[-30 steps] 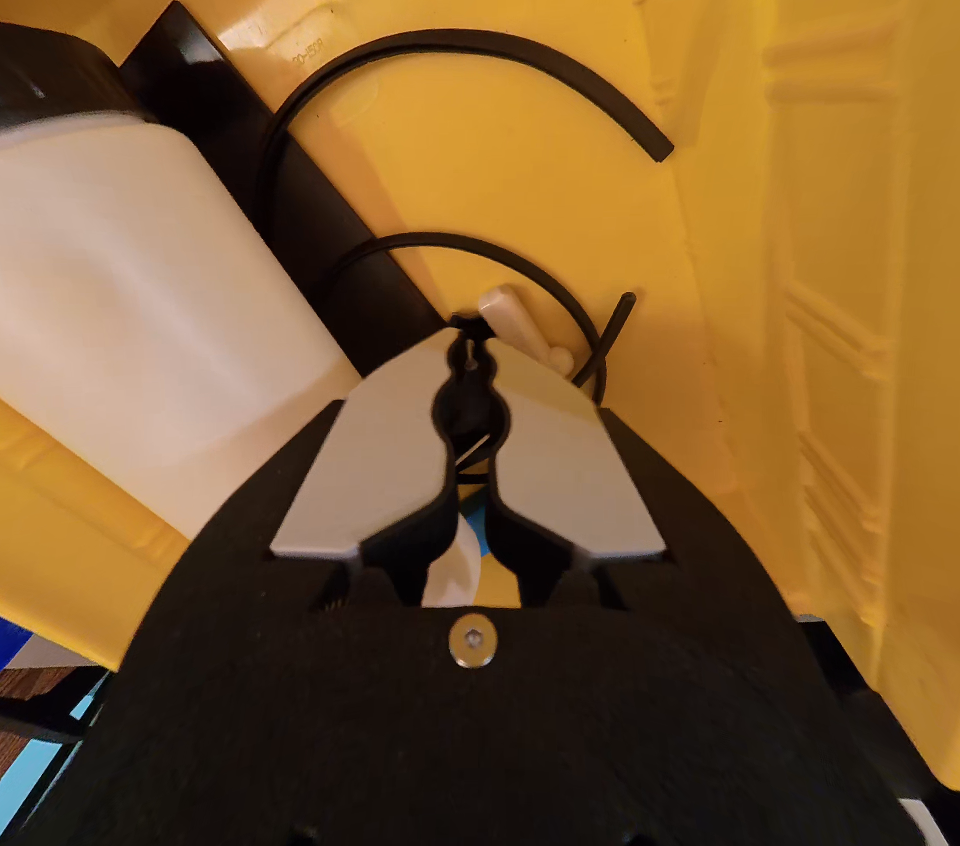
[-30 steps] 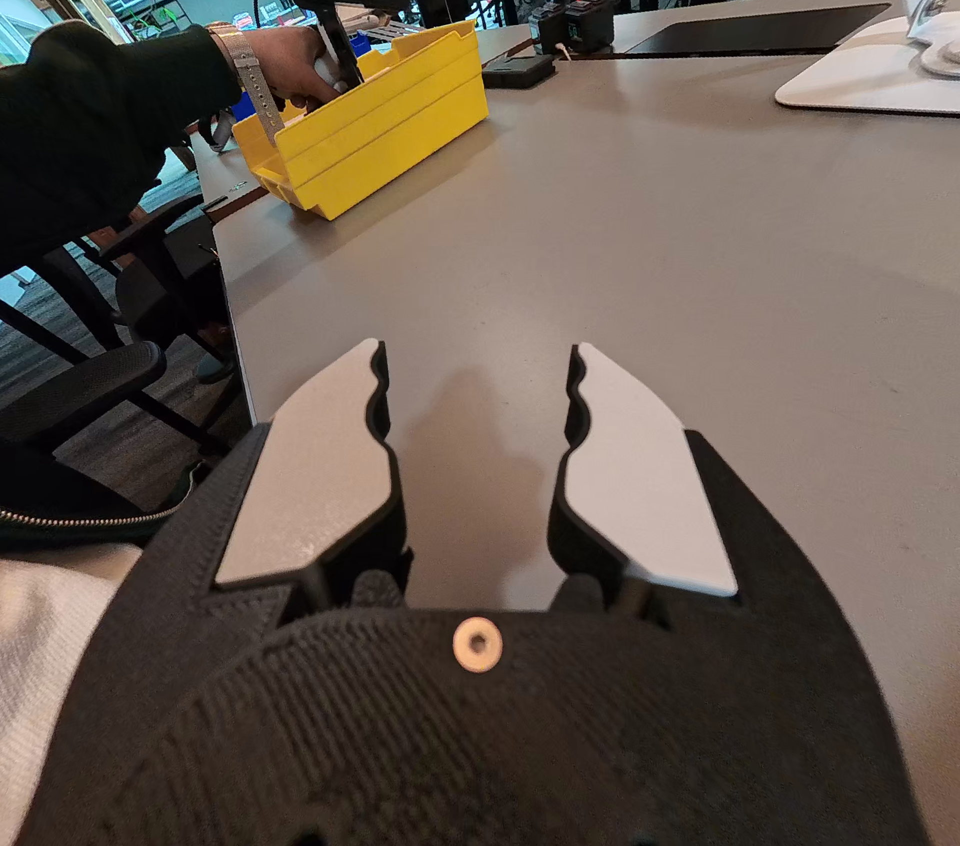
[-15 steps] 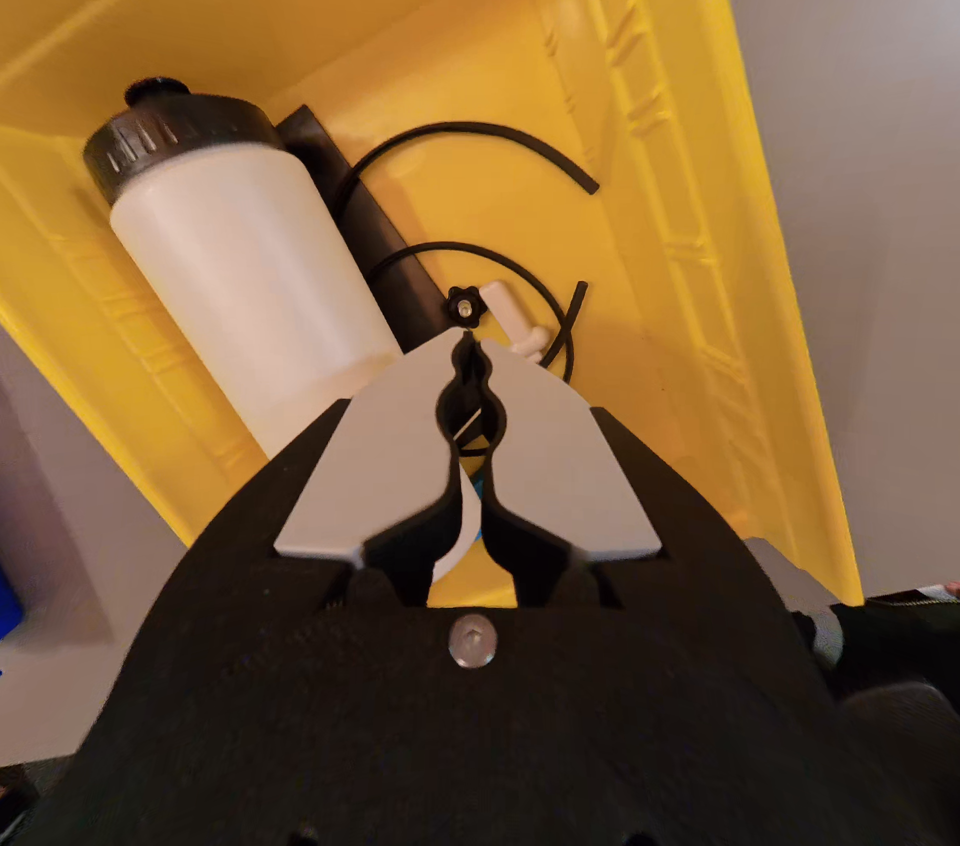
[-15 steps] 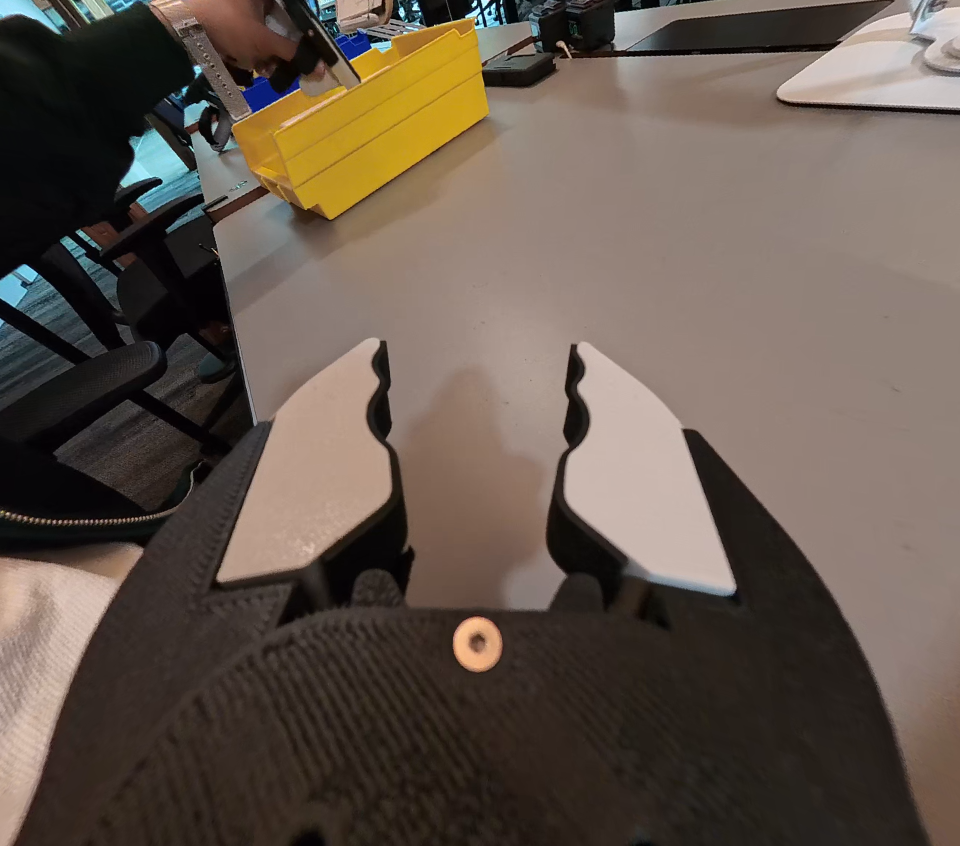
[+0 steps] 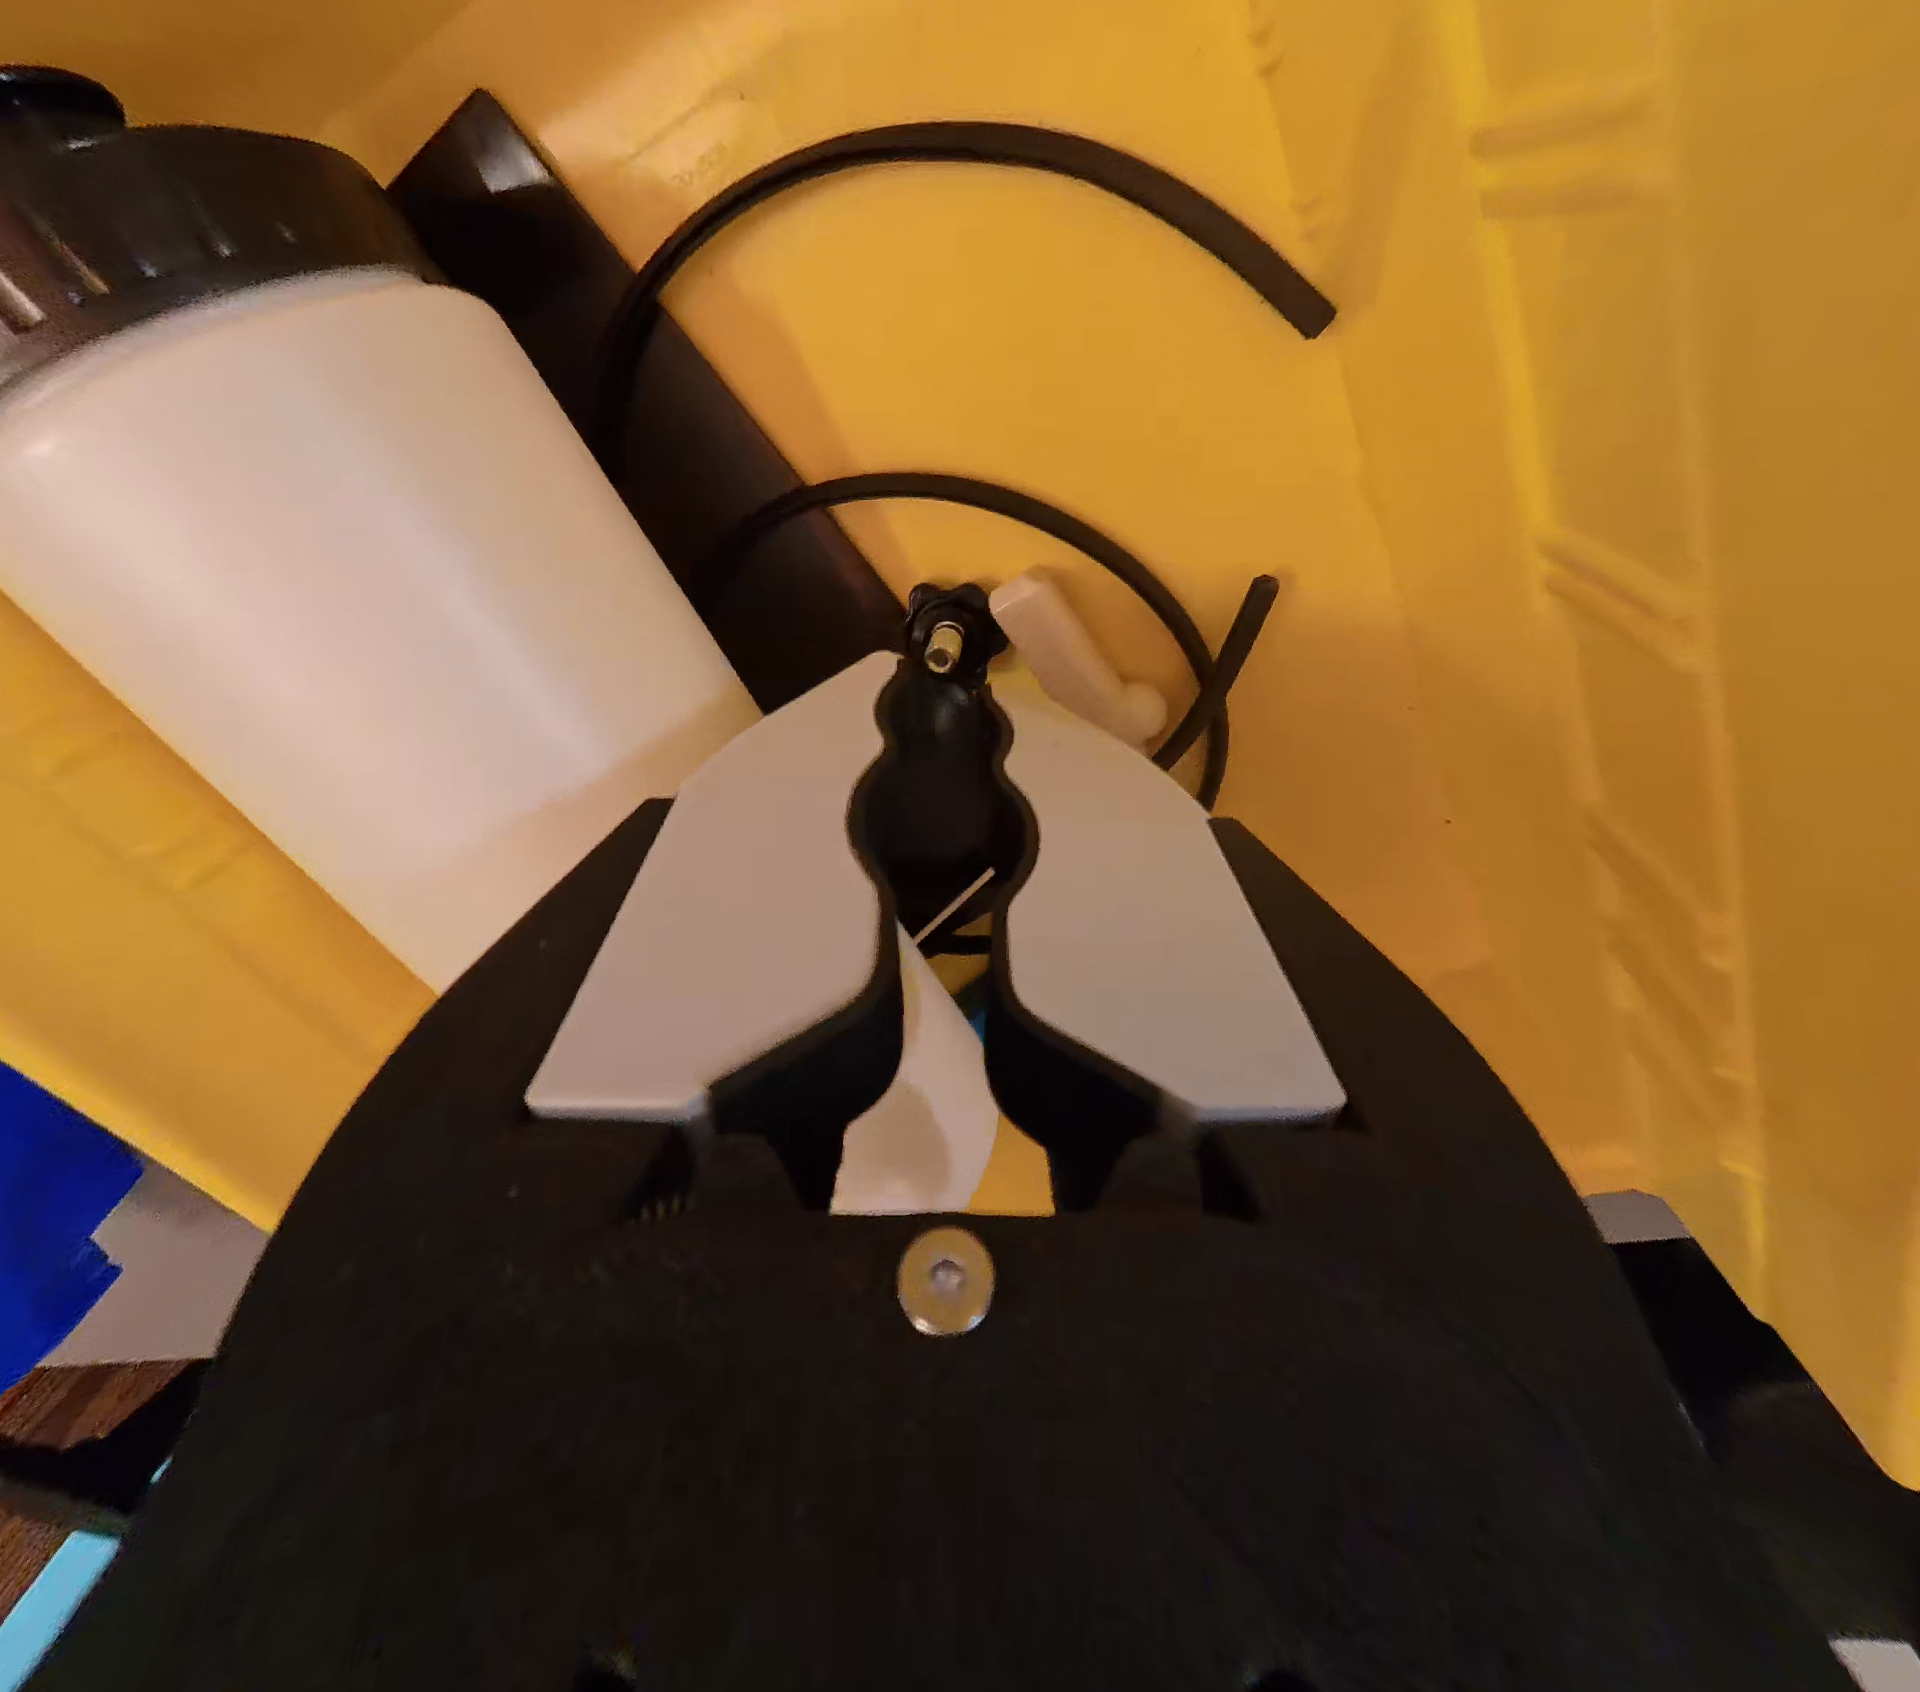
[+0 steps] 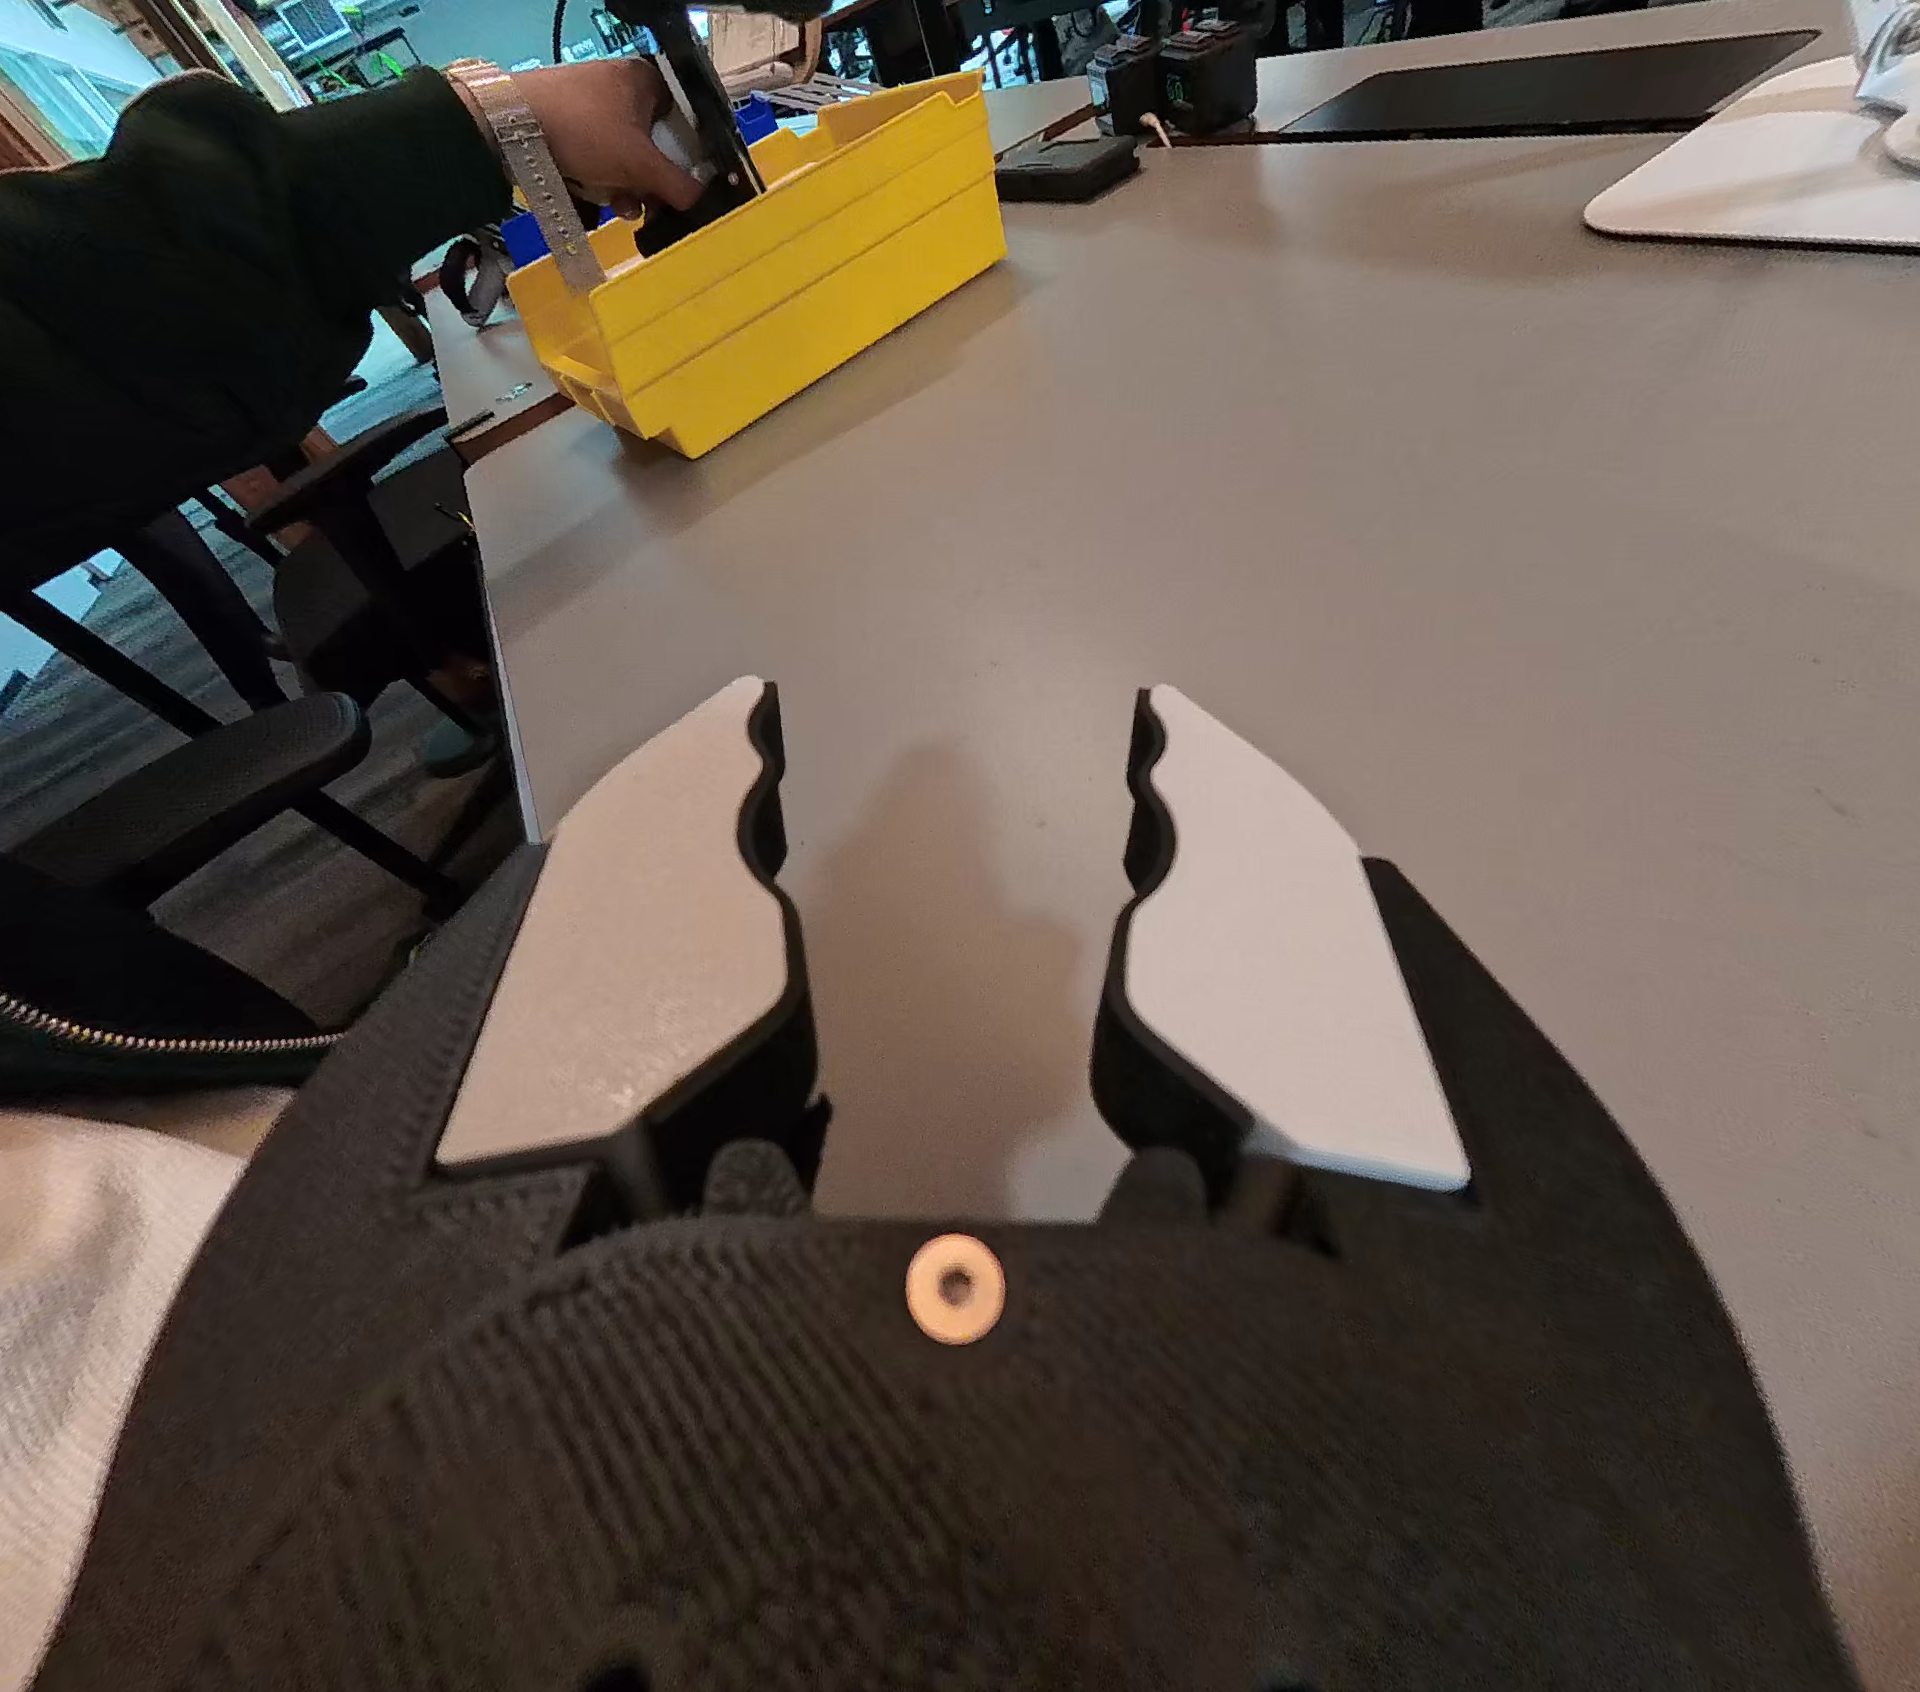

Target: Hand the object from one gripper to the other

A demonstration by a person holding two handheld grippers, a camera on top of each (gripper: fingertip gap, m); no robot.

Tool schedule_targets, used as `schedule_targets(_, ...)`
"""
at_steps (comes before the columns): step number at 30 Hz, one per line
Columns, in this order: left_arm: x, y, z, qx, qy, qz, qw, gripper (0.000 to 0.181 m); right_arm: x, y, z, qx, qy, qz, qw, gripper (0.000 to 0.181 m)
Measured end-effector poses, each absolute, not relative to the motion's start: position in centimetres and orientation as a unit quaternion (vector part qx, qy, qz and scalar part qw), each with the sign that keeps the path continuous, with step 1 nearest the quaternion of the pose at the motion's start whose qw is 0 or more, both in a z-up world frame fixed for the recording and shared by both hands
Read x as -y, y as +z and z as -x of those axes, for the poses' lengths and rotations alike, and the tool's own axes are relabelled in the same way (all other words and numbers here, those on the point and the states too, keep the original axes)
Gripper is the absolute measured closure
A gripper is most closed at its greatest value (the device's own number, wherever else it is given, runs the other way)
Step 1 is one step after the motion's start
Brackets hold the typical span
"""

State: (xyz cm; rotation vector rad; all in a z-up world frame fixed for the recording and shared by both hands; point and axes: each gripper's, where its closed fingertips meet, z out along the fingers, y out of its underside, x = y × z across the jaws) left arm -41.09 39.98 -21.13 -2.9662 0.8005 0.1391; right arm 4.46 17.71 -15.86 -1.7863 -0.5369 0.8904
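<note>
My left gripper [image 5: 940, 676] is shut deep inside a yellow bin [image 5: 1039, 32]. A small black star knob [image 5: 943, 626] with a metal stud sits right at its fingertips, pinched between them. In the right wrist view a hand holds that left gripper [image 6: 707, 115] tilted down into the yellow bin [image 6: 810, 292] at the table's far left. My right gripper [image 6: 956, 697] is open and empty, low over the grey table [image 6: 1351, 551], well apart from the bin.
In the bin lie a white bottle [image 5: 312, 603] with a black cap, a black flat bar [image 5: 665, 437], two curved black strips [image 5: 987, 136] and a white peg [image 5: 1070, 655]. A white monitor base [image 6: 1766, 177], black devices [image 6: 1174, 84] and an office chair [image 6: 208, 790] ring the table. The left gripper's tips are roughly 50 cm from the right gripper's. From the left gripper's tips to the black flat bar [image 5: 665, 437] is close to 7 cm.
The left gripper rose above the bin half a second ago with the knob at its tips, and has since dropped back low inside the bin. The right gripper has stayed open and still.
</note>
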Motion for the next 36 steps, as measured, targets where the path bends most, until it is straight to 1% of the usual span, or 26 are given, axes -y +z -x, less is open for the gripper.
schedule_targets(6,-40.1,-21.5,40.9,-0.252,0.033,0.967,0.031,0.17,-17.8,-15.9,-4.5,0.218,0.379,0.742,0.509,0.117)
schedule_targets(13,-39.8,-22.1,40.6,-0.254,0.039,0.966,0.007,0.168,-17.7,-15.8,-4.5,0.218,0.381,0.74,0.51,0.117)
schedule_targets(14,-39.6,-22.3,40.6,-0.253,0.04,0.967,0.003,0.169,-17.7,-15.8,-4.5,0.218,0.381,0.74,0.509,0.117)
schedule_targets(16,-39.4,-22.5,40.8,-0.252,0.048,0.966,-0.007,0.178,-17.6,-15.7,-4.5,0.219,0.382,0.74,0.509,0.118)
schedule_targets(22,-39.3,-21.9,40.7,-0.252,0.039,0.967,0.006,0.181,-17.6,-15.8,-4.4,0.219,0.383,0.74,0.508,0.118)
schedule_targets(29,-39.2,-19.6,40.8,-0.245,0.021,0.969,0.035,0.181,-17.6,-15.7,-4.3,0.22,0.384,0.739,0.507,0.118)
schedule_targets(35,-39.0,-20.7,40.9,-0.239,0.013,0.97,0.03,0.181,-17.4,-15.6,-4.1,0.224,0.385,0.738,0.508,0.119)
schedule_targets(36,-39.0,-21.0,40.9,-0.238,0.012,0.971,0.029,0.178,-17.4,-15.6,-4.1,0.225,0.384,0.737,0.508,0.119)
